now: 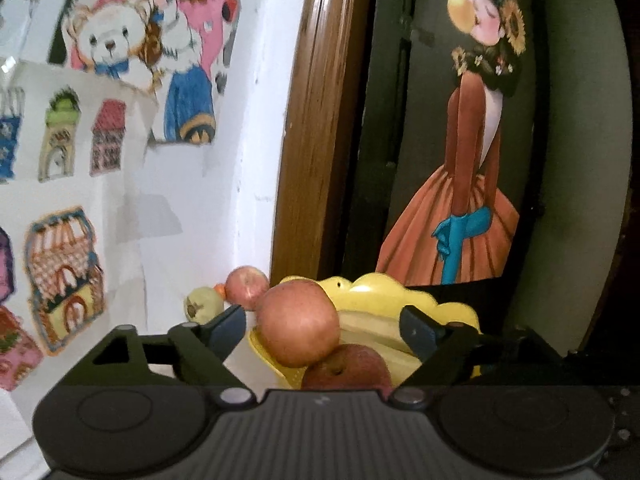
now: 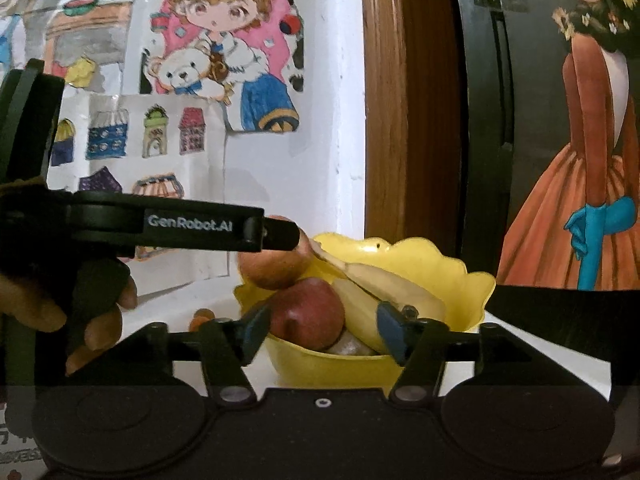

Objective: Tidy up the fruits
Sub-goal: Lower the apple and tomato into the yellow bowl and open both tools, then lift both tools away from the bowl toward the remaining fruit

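Crowding yellow bowl [image 2: 476,284] rim: apples [image 2: 306,314]

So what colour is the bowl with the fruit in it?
Yellow bowl, clearest in the right wrist view.

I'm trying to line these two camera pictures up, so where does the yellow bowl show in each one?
Left wrist: the yellow bowl sits low and centre-right, just beyond the left gripper, with apples in front of it.
Right wrist: the bowl is low and centre, beyond the right gripper, holding fruit.
Shared landmark: the brown wooden frame rising behind the bowl.
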### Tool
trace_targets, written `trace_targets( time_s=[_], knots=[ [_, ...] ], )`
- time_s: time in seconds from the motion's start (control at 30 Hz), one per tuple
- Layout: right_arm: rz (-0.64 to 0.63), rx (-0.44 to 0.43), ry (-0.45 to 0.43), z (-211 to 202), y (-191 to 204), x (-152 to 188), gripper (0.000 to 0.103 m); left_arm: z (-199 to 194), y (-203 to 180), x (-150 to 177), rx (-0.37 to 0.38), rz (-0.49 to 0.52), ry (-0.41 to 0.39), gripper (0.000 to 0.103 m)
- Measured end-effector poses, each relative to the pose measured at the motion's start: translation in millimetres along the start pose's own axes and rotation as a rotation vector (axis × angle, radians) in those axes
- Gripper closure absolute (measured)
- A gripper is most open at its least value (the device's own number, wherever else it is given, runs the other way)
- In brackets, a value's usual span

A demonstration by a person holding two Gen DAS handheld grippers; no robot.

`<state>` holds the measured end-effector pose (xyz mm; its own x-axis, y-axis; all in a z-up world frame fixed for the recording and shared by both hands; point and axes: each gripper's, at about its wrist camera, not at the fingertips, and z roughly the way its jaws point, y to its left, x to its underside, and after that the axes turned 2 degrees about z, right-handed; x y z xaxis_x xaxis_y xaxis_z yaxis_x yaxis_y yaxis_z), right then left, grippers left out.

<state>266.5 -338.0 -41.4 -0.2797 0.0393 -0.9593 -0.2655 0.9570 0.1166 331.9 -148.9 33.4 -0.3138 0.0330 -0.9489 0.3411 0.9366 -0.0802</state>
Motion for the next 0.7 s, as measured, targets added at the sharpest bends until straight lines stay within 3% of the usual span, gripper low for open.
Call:
trace_targets(
  time_s=[0.17,0.57,0.7],
  knots=[
    [0.005,0.001,-0.031,-25,10,-2,0.022,-37,-4,-1,-0.014,0.029,-0.062,0.001],
    [0.036,0.039,-0.081,-99,37,3,0.001,-119,0,12,-0.038,0.023,-0.094,0.000],
    [0.074,0.063,-0.075,-125,43,11,0.001,-150,5,21,-0.057,0.025,-0.094,0.000]
  ],
)
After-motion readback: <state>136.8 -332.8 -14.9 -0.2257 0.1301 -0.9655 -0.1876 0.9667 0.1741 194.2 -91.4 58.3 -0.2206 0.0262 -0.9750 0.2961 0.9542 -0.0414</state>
